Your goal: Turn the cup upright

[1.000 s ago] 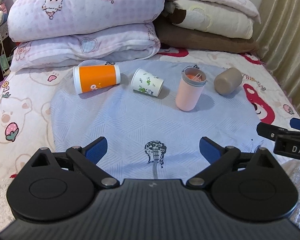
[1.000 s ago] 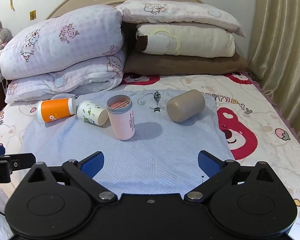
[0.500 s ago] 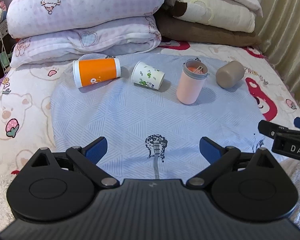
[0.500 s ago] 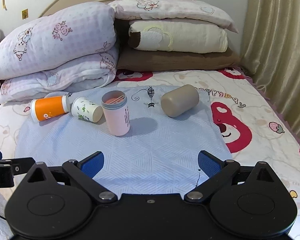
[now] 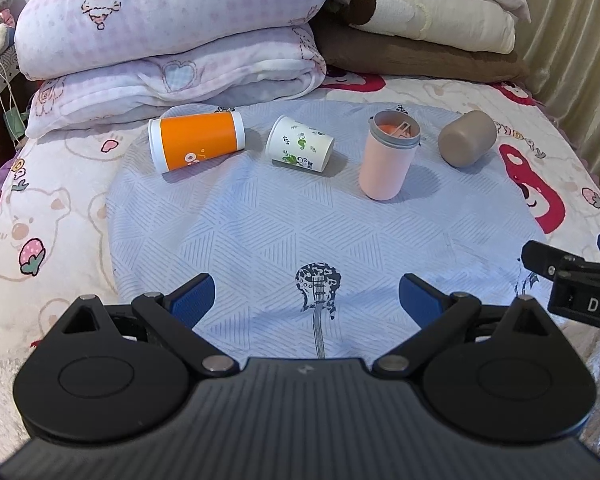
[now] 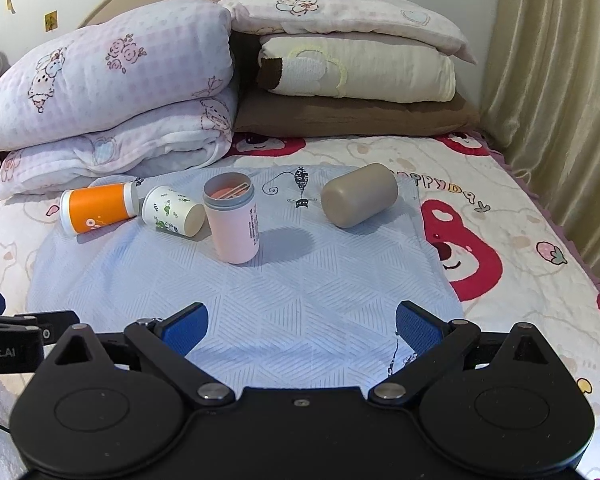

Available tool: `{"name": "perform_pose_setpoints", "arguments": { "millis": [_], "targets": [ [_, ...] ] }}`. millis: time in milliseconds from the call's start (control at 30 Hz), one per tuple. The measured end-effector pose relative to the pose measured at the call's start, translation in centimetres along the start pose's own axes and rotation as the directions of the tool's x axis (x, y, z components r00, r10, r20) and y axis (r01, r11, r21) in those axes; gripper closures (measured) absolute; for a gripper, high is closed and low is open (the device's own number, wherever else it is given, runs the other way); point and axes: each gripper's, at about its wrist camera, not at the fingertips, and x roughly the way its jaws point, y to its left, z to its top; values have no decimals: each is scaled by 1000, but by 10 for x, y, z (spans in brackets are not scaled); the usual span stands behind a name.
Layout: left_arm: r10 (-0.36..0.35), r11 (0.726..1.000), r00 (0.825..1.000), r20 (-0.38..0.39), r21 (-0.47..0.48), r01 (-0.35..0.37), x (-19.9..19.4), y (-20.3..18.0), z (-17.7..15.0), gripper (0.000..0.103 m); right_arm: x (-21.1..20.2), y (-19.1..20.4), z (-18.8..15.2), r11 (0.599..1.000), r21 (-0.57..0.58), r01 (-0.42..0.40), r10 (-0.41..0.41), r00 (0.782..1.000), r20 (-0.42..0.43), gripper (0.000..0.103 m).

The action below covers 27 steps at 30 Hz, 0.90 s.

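Note:
Four cups rest on a pale blue cloth (image 5: 260,236) on the bed. An orange cup (image 5: 196,140) (image 6: 96,207), a white paper cup with green print (image 5: 300,149) (image 6: 174,216) and a tan cup (image 5: 466,143) (image 6: 360,194) lie on their sides. A pink cup (image 5: 388,160) (image 6: 232,220) stands upright with its mouth up. My left gripper (image 5: 306,300) is open and empty, low over the near part of the cloth. My right gripper (image 6: 302,326) is open and empty too, well short of the cups.
Folded quilts and pillows (image 6: 112,92) are stacked at the head of the bed behind the cups. A curtain (image 6: 560,100) hangs along the right side. The cartoon bedsheet (image 6: 500,240) surrounds the cloth. The right gripper's side shows at the left wrist view's right edge (image 5: 580,284).
Both grippers have moved a little forward towards the cups, so the cups look slightly nearer. The cups have not moved. Both grippers stay open.

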Motion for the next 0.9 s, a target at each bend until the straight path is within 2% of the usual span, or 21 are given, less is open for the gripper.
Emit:
{"name": "perform_pose_setpoints", "arguments": {
  "millis": [400,900],
  "targets": [
    [51,999,999,-13,11,-51,2,2,3,3,-3,4,0,1000,-17,4,-4,1000,12,1],
    [51,999,999,-18,3,-51,3,4,4,3,-4,0,0,1000,-15,12,-12,1000,14,1]
  ]
}}
